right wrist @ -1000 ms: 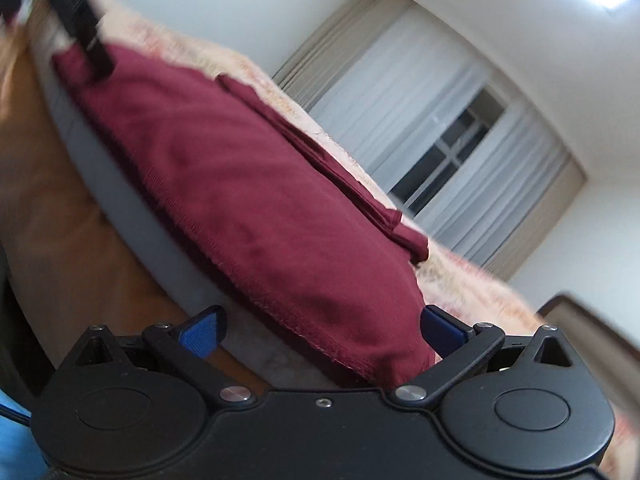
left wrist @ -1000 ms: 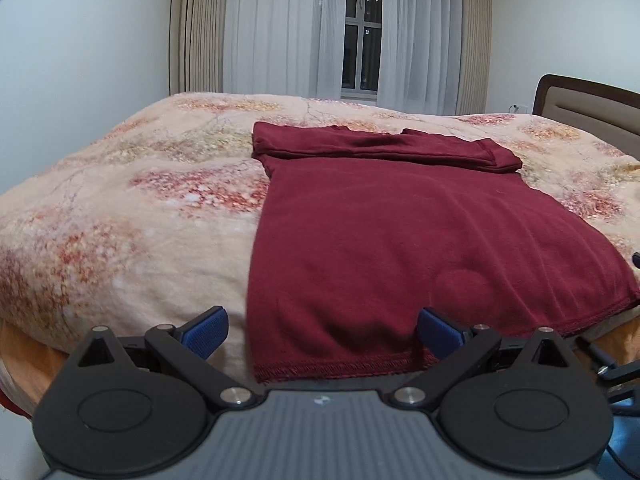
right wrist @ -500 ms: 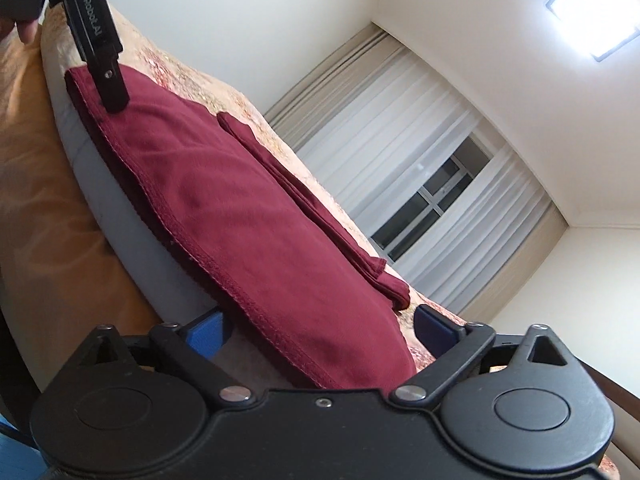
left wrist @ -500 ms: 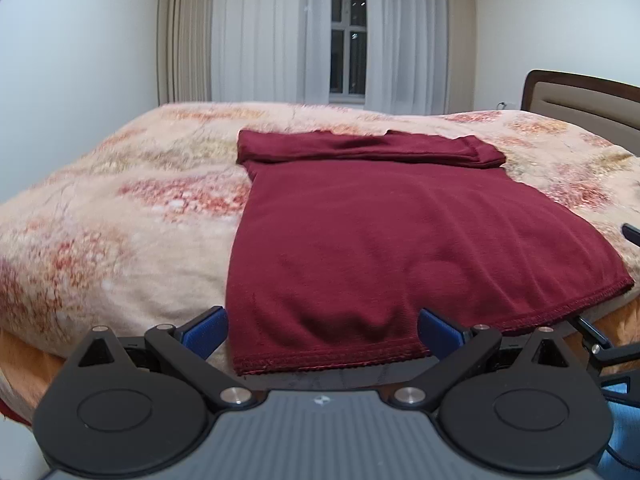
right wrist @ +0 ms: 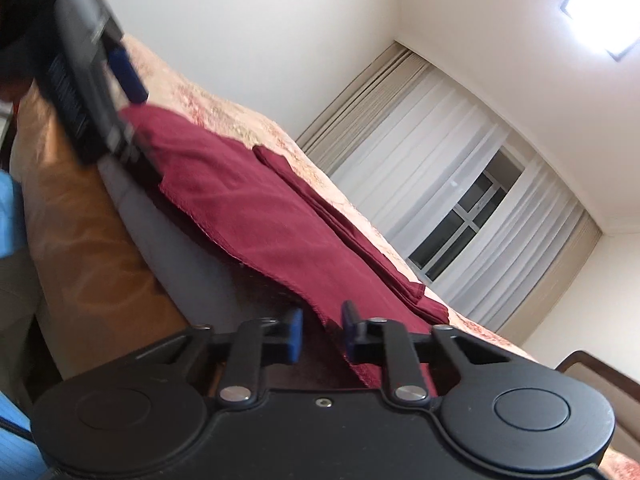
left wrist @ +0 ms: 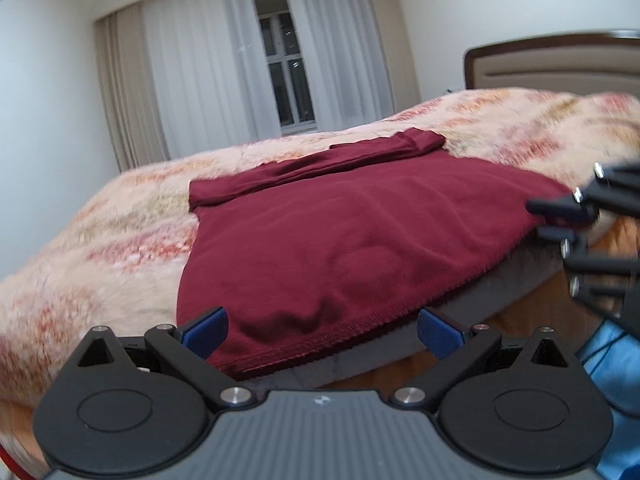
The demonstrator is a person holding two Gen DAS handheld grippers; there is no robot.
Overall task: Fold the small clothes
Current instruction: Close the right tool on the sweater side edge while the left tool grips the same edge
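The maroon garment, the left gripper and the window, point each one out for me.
maroon garment (left wrist: 340,240), left wrist view, middle of the flat body.
left gripper (left wrist: 320,326), left wrist view, midway between its blue fingertips.
window (left wrist: 286,76), left wrist view, the dark panes.

garment (left wrist: 340,240) flat on bed (left wrist: 100,240), hem at near edge; window (left wrist: 286,76) behind bed.

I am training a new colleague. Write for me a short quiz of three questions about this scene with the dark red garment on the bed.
1. True or false: the left gripper is open.
2. Which corner of the dark red garment lies between the closing right gripper jaws: near hem or far collar?
3. What covers the bed: A) floral blanket, B) plain white sheet?

Key: 1 true; 2 near hem; 3 A.
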